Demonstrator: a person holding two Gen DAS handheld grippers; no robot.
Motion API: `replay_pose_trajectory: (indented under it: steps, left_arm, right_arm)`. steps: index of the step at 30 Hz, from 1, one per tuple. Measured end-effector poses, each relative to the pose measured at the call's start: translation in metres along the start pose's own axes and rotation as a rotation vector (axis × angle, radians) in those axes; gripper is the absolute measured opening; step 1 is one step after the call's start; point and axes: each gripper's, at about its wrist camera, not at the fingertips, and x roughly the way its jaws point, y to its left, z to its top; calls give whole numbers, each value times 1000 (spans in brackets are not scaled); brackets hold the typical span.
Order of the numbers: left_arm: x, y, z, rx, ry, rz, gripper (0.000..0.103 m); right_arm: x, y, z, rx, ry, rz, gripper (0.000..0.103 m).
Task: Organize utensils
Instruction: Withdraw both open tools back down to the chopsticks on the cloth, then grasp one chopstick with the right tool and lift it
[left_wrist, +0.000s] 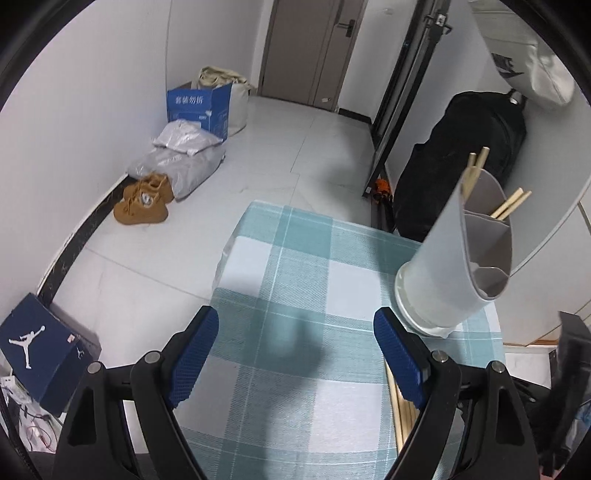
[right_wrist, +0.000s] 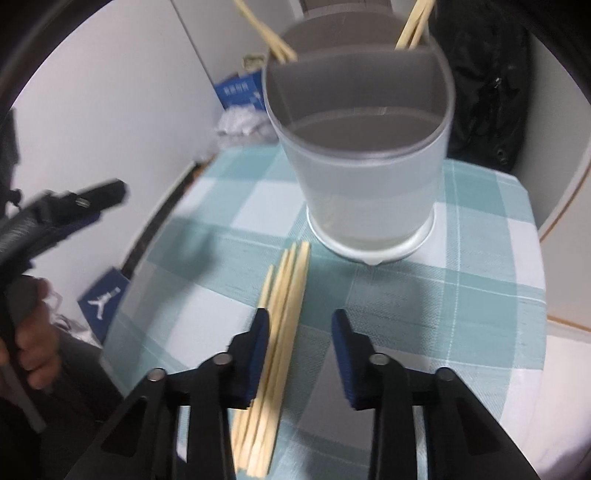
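Note:
A grey divided utensil holder (right_wrist: 360, 147) stands upright on the checked tablecloth (right_wrist: 461, 277); it also shows in the left wrist view (left_wrist: 458, 258). Chopsticks (left_wrist: 511, 205) stick out of its far compartments. A bundle of several wooden chopsticks (right_wrist: 280, 332) lies flat on the cloth in front of the holder. My right gripper (right_wrist: 301, 332) is open and empty above the bundle, its left finger over the sticks. My left gripper (left_wrist: 295, 332) is open and empty over the cloth, left of the holder; the bundle's ends (left_wrist: 400, 410) show beside its right finger. The left gripper also shows in the right wrist view (right_wrist: 81, 203).
The table's left edge (left_wrist: 221, 266) drops to a tiled floor. On the floor are brown shoes (left_wrist: 146, 199), grey bags (left_wrist: 181, 162), a blue carton (left_wrist: 201, 107) and a blue shoebox (left_wrist: 40, 350). A black bag (left_wrist: 469, 162) sits behind the table.

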Motion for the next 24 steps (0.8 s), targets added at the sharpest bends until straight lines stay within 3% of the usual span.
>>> replay_pose_trajectory:
  steps: [8,14,24]
  left_arm:
    - [12,11,2,8,37,10,83]
    - [19,18,4,-12,72,3,83]
    - [25,9,2,2,103,-4,83]
  right_arm:
    - [31,1,20,31,45,8,25]
    - [46,-4,23,40,65,-10,9]
    - [23,-22,2,103,67,-35,5]
